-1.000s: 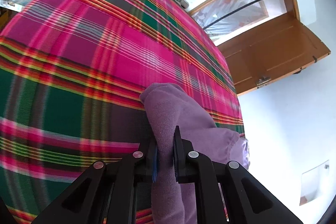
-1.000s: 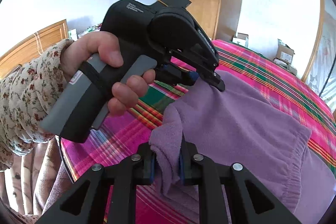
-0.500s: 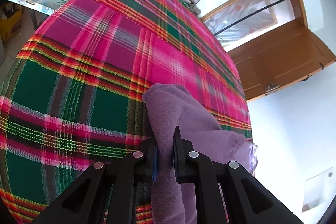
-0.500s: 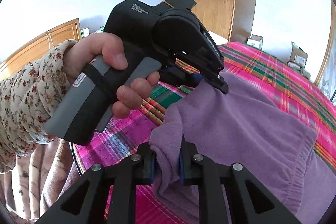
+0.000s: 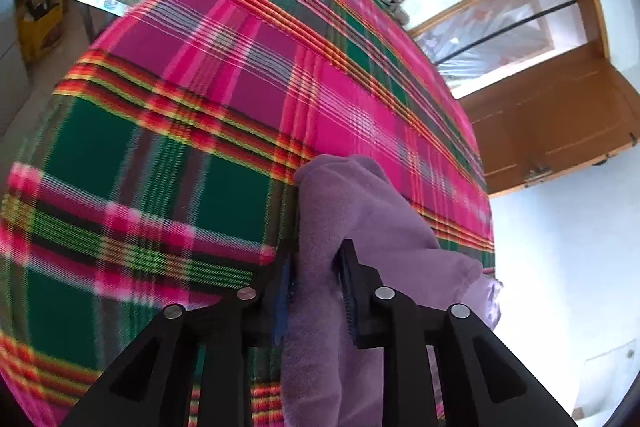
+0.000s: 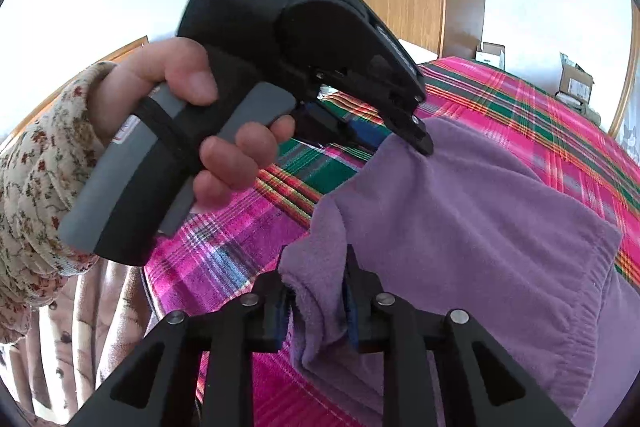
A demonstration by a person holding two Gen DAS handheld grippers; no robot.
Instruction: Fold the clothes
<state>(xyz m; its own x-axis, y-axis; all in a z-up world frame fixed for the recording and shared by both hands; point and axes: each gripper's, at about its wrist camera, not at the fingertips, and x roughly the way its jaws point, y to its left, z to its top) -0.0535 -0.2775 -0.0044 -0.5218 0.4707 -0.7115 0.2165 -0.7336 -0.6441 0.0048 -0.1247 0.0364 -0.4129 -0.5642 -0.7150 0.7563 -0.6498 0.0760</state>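
Fold in progress. Your left gripper [image 5: 314,281] and right gripper [image 6: 316,301] each have an edge of the purple garment [image 6: 480,227] between their fingers; both pairs of jaws have just been opening, so you are letting go, though whether the pads still press the cloth cannot be told. The garment lies doubled near the bed's [image 5: 200,87] front edge. Further folds and smoothing probably remain. Writing on the left gripper's housing is too blurred to read

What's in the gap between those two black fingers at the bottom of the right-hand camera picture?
A bunched edge of the purple garment fills the gap in the right gripper, whose jaws have just been opening. The right wrist view shows it.
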